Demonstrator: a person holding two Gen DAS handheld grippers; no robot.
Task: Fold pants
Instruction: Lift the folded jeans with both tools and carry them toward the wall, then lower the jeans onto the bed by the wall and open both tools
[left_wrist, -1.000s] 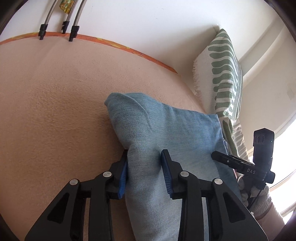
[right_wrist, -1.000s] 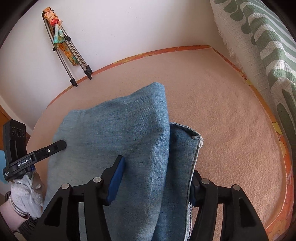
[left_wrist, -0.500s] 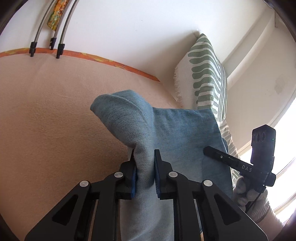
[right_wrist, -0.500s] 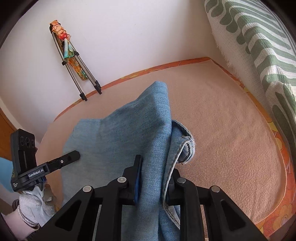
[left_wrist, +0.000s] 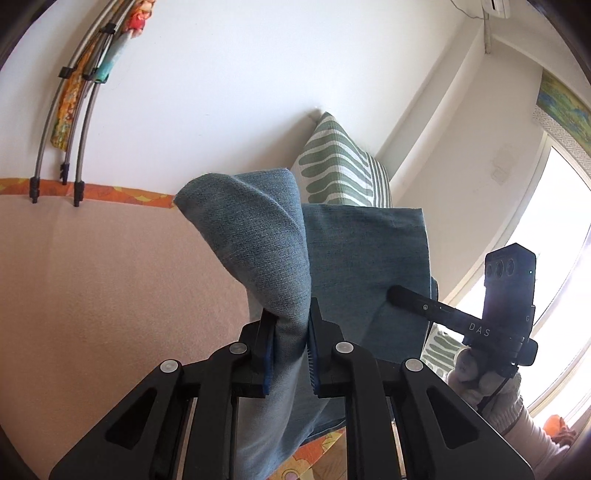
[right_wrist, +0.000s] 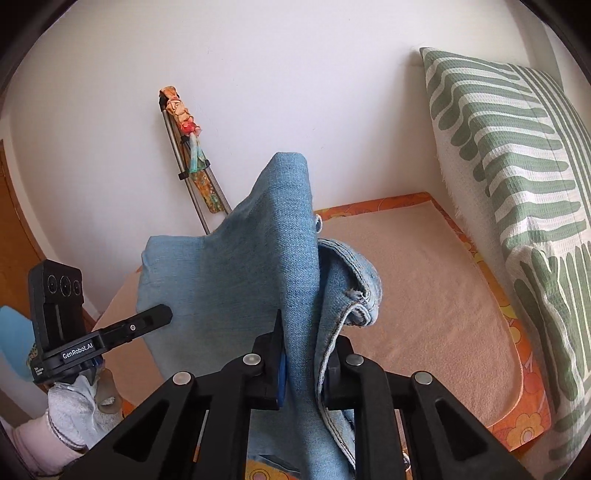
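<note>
The blue denim pants (left_wrist: 258, 240) hang lifted above the peach blanket (left_wrist: 110, 295), held up by both grippers. My left gripper (left_wrist: 290, 326) is shut on a bunched fold of the denim, its blue pads pressing both sides. In the right wrist view the pants (right_wrist: 240, 280) rise in a peak, and a stitched edge (right_wrist: 354, 280) curls out on the right. My right gripper (right_wrist: 304, 332) pinches a thick fold with its jaws still closing on it. Each view shows the other gripper's black finger (right_wrist: 147, 321) against the cloth. The lower part of the pants is hidden below the frames.
A green-and-white patterned pillow (right_wrist: 517, 184) leans against the wall at the bed's right end. Metal poles wrapped in colourful cloth (right_wrist: 192, 177) lean on the white wall. The orange flowered sheet edge (right_wrist: 524, 424) borders the blanket. A bright window (left_wrist: 554, 258) lies to the right.
Both grippers closed on folds of the pants and rose, lifting the denim off the blanket. The views tilted upward, showing more wall.
</note>
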